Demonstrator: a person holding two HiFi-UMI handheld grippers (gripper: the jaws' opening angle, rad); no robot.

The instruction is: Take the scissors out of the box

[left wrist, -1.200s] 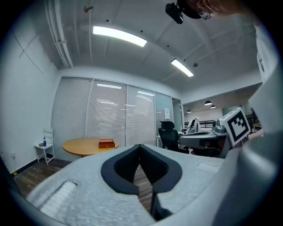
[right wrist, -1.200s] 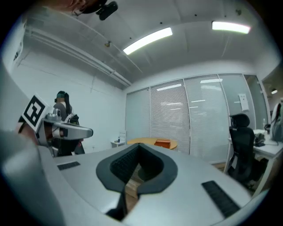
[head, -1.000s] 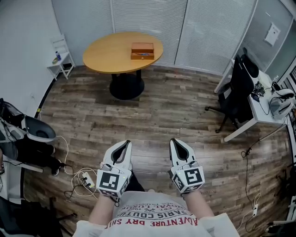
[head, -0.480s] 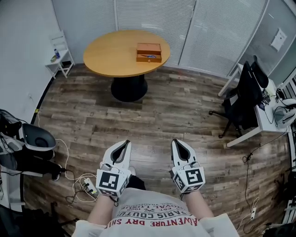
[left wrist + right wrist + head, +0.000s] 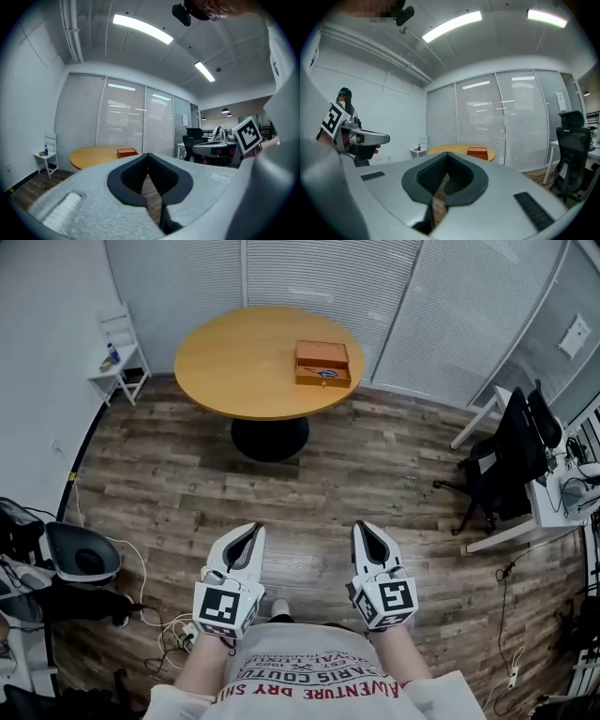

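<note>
An open orange wooden box point(image 5: 323, 363) sits on the right part of a round wooden table point(image 5: 244, 357) across the room; something small and dark, perhaps the scissors, lies inside it. The box also shows far off in the left gripper view as the box point(image 5: 126, 152) and in the right gripper view as the box point(image 5: 477, 151). My left gripper point(image 5: 249, 532) and right gripper point(image 5: 366, 530) are held level in front of my body, far from the table. Both are shut with nothing between their jaws.
A wooden floor lies between me and the table. A white step stool point(image 5: 120, 357) stands left of the table. A black office chair point(image 5: 511, 460) and white desk point(image 5: 548, 502) are at right. Cables and a power strip point(image 5: 183, 634) lie at lower left beside bags point(image 5: 56, 563).
The table and box have come nearer and shifted right in the head view as I walk toward them. Both grippers keep their pose and stay shut.
</note>
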